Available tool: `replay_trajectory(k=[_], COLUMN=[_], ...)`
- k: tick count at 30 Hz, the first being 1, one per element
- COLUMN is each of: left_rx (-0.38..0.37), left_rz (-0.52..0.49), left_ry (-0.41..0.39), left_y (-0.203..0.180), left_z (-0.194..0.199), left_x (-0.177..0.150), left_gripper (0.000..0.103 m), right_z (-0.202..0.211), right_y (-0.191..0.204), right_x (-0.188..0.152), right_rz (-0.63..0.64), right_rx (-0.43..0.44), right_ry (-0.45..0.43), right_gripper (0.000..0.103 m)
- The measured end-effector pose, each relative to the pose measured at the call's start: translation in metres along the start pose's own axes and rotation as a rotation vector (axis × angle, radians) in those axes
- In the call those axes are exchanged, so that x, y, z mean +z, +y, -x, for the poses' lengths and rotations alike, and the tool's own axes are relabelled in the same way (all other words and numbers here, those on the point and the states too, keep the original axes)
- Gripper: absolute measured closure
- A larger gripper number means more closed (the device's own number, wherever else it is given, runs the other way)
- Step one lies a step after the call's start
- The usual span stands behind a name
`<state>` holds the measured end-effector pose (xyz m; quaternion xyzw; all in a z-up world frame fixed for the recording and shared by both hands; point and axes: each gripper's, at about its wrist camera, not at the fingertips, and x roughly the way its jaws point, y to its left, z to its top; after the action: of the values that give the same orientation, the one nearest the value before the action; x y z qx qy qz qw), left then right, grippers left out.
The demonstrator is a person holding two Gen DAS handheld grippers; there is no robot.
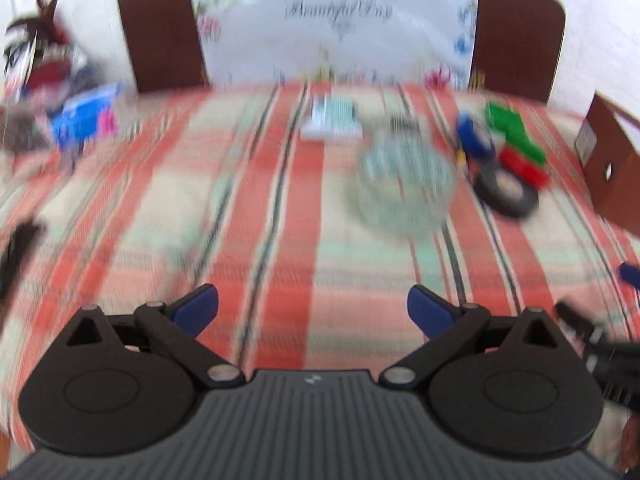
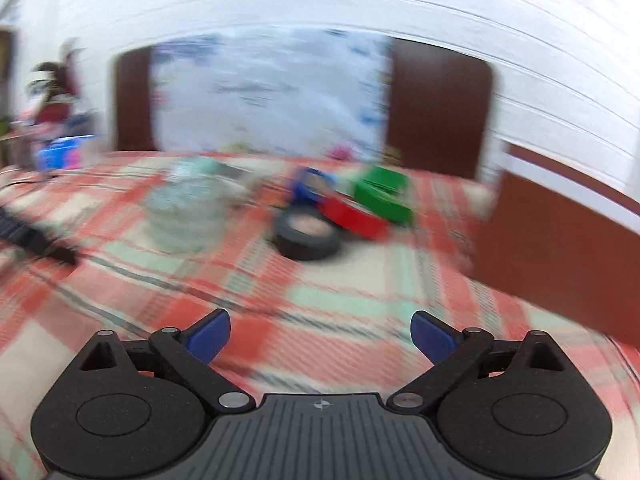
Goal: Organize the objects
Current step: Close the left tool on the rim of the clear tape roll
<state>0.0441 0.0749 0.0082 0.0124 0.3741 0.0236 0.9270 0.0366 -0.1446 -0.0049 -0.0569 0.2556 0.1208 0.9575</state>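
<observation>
Both views are motion-blurred. Several tape rolls lie together on the plaid cloth: black (image 1: 506, 190) (image 2: 306, 234), red (image 1: 524, 166) (image 2: 354, 216), green (image 1: 516, 130) (image 2: 384, 194) and blue (image 1: 474, 136) (image 2: 312, 186). A clear glass bowl (image 1: 404, 178) (image 2: 184, 214) stands left of them. My left gripper (image 1: 313, 310) is open and empty, well short of the bowl. My right gripper (image 2: 321, 336) is open and empty, short of the black roll.
A small pale box (image 1: 332, 120) lies behind the bowl. A blue packet (image 1: 86, 118) (image 2: 60, 152) and clutter sit far left. A brown headboard (image 1: 160, 32) with a floral cloth stands behind. A brown cardboard box (image 1: 612, 172) (image 2: 560, 248) stands at the right. The right gripper's body (image 1: 600, 352) shows at the left wrist view's right edge.
</observation>
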Motion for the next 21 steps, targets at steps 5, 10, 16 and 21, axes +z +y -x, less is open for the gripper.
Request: replay_trajectory(k=[5, 10, 16, 21], left_rx=[-0.116, -0.170, -0.158, -0.205], left_rz=[0.013, 0.043, 0.028, -0.044], left_ry=[0.005, 0.121, 0.180, 0.083], left_y=[0.002, -0.008, -0.021, -0.060], left_z=[-0.029, -0.084, -0.101, -0.053], left_x=[0.041, 0.066, 0.062, 0.086], left_gripper=[0.007, 0.048, 0.077, 0.077], right_z=[-0.041, -0.089, -0.118, -0.065], right_y=[0.032, 0.058, 0.069, 0.029], right_x=[0.027, 0.051, 0.057, 0.062], right_rz=[0.088, 0.159, 0.186, 0.138], right_rx=[0.127, 0.178, 0.216, 0.108], right_ry=[0.020, 0.044, 0.063, -0.106], right_gripper=[0.017, 0.018, 0.020, 0.020])
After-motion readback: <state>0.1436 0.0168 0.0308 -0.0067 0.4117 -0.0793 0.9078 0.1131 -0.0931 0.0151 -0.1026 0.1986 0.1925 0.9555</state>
